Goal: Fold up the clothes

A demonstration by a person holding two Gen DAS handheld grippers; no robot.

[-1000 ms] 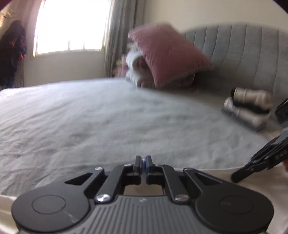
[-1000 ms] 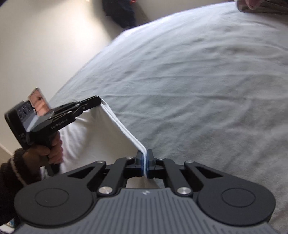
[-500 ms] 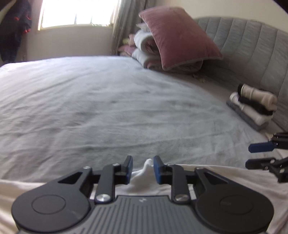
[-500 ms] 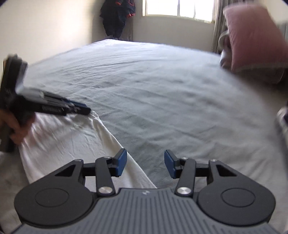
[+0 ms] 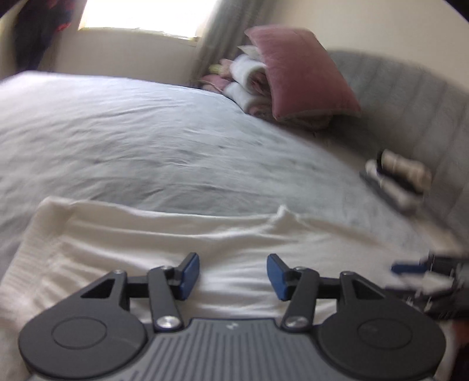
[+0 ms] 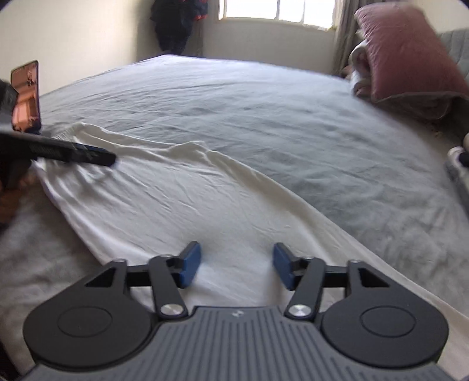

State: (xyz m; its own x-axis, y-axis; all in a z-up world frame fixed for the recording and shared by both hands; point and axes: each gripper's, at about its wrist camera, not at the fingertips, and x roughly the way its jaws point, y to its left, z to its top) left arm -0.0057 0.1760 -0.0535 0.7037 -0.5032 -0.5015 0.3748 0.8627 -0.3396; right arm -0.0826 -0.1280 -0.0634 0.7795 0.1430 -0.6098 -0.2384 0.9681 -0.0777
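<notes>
A white garment (image 6: 181, 199) lies spread flat on the grey bed, wrinkled, its far edge slightly raised; it also shows in the left wrist view (image 5: 164, 240). My left gripper (image 5: 233, 274) is open and empty, just above the garment's near part. My right gripper (image 6: 236, 268) is open and empty over the garment's near right part. The left gripper's fingers (image 6: 88, 152) show in the right wrist view over the garment's far left corner. The right gripper (image 5: 410, 268) appears blurred at the right edge of the left wrist view.
The grey bedsheet (image 6: 263, 117) stretches beyond the garment. A pink pillow (image 5: 302, 73) leans on folded blankets by the grey headboard (image 5: 410, 102). A stack of rolled and folded clothes (image 5: 401, 175) sits at the right. A window (image 6: 278, 11) and dark hanging clothes (image 6: 176, 23) are behind.
Both grippers were shut on the garment's edge a second ago, holding it up. They opened and let go. The garment now lies flat, and both grippers have pulled back over it.
</notes>
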